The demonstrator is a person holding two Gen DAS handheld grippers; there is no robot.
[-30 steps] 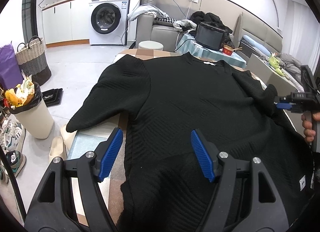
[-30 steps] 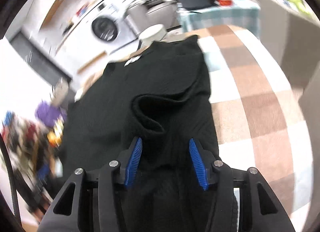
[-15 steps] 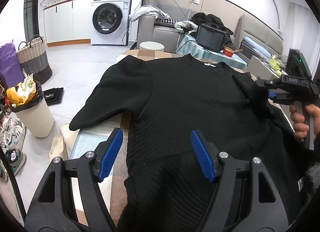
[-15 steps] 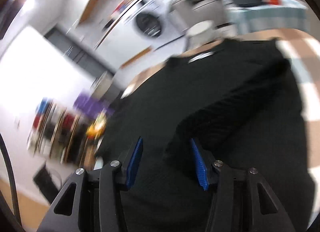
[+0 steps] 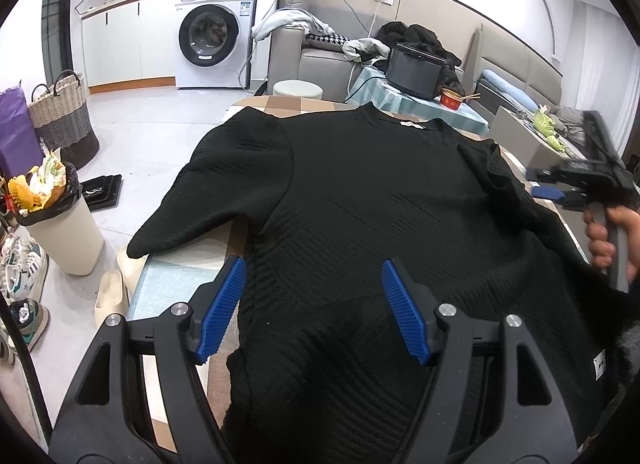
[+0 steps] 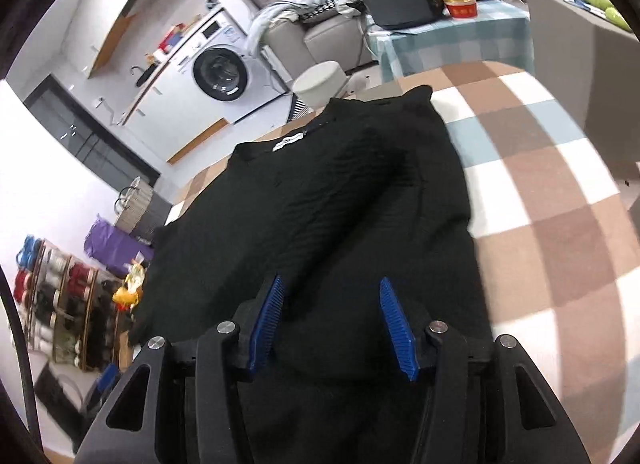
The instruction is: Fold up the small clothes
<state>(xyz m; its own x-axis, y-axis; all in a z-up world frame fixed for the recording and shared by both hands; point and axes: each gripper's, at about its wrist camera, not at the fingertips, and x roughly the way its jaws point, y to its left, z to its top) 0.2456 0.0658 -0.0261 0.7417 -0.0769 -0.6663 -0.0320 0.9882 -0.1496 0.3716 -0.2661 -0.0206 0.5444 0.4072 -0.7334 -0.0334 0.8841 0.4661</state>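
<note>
A black knit sweater lies flat on the checked table, collar at the far end. Its left sleeve sticks out over the table's left edge. The right sleeve is folded diagonally across the body. My left gripper hangs open over the sweater's near left part, touching nothing. The jaws of my right gripper are opening; the sleeve's end lies between them, close to the left pad and not pinched. In the left wrist view the right gripper sits at the sweater's right edge, held by a hand.
On the floor to the left stand a full trash bin, slippers and a woven basket. A round stool and a side table with a black appliance stand beyond the table's far end.
The right gripper drew the right sleeve out straight and laid it across the sweater's body, then pulled back to the right with its jaws a little wider. The left gripper stayed still.
</note>
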